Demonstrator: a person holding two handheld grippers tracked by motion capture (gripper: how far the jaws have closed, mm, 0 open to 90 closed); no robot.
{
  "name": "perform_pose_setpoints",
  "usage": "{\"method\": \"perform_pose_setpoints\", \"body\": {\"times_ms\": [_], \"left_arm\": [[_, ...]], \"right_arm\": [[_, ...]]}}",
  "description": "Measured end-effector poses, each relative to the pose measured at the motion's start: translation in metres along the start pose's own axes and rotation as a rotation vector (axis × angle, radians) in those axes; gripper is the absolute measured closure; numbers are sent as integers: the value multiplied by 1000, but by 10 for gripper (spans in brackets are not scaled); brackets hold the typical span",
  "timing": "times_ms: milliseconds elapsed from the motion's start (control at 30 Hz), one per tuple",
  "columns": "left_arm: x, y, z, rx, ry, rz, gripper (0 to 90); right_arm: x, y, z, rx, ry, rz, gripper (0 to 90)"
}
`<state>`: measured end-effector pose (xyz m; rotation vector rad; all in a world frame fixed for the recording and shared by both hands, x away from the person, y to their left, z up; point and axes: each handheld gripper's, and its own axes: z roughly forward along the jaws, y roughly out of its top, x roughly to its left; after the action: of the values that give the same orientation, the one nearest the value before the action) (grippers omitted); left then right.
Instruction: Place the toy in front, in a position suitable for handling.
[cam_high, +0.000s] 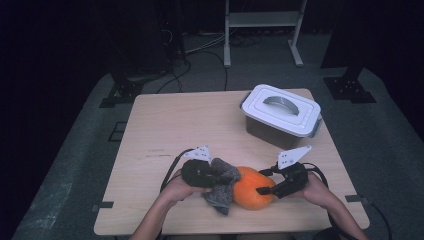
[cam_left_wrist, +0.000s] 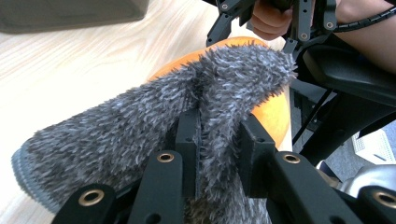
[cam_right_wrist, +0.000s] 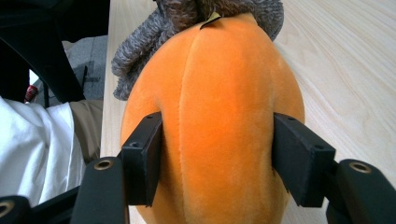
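Note:
An orange plush toy (cam_high: 252, 192) lies on the wooden table (cam_high: 175, 125) near its front edge. A grey fuzzy cloth (cam_high: 222, 187) drapes over the toy's left side. My left gripper (cam_high: 220, 176) is shut on a fold of that cloth (cam_left_wrist: 140, 121), with the orange toy (cam_left_wrist: 273, 116) showing behind it. From the right, my right gripper (cam_high: 260, 190) reaches in, and its two pads press on the sides of the toy (cam_right_wrist: 215, 70). The cloth (cam_right_wrist: 140, 46) covers the toy's far end in the right gripper view.
A grey box with a white latched lid and handle (cam_high: 281, 107) stands at the back right of the table. A metal stand (cam_high: 262, 30) and cables are on the floor beyond. The front edge runs close under both hands.

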<state>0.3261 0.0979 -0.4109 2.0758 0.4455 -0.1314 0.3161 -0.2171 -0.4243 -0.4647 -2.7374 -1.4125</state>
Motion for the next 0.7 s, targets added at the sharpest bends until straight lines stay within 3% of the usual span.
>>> {"method": "perform_pose_setpoints", "body": {"times_ms": [133,333,467,700], "left_arm": [[3,-1,-14,-33,5,-7,727],[5,-8,-51,-99,45,-17,727],[6,-16,-84,-132,95,-22,727],[7,-36,-137,-141,206,-43,727]], "right_arm": [[-2,-2,-1,-12,9,11,369],[-4,-4,-2,-23,16,23,366],[-4,-3,-2,-22,16,21,363],[-4,-4,-2,-27,17,23,362]]}}
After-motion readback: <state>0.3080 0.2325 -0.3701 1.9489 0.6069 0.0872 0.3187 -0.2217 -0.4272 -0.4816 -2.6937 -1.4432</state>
